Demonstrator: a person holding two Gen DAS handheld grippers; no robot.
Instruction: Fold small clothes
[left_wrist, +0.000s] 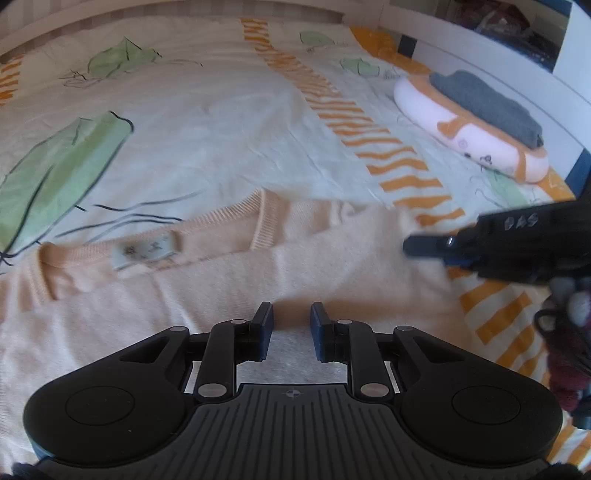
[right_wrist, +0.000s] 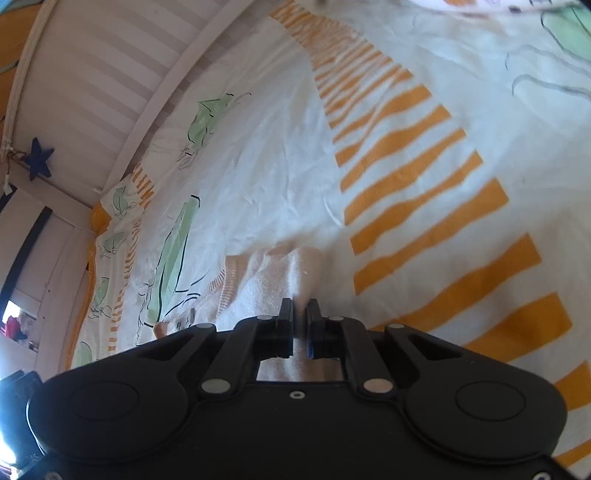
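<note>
Two claws over a peach sweater (left_wrist: 280, 266) spread on the patterned bed (left_wrist: 229, 122), left claw (left_wrist: 291, 317) parted and empty above it, right claw (right_wrist: 300, 314) pinching a sweater fold, folded grey garment (left_wrist: 487, 107) on a pillow (left_wrist: 424, 107) well apart.

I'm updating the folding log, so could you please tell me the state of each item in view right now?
Peach sweater: spread flat on the bedspread, neck label showing, not yet folded.
Left gripper: fingers open, above the sweater, holding nothing.
Right gripper: shut on the sweater's edge.
Grey garment: folded, resting on the plush cushion.
Bedspread: lightly wrinkled.
</note>
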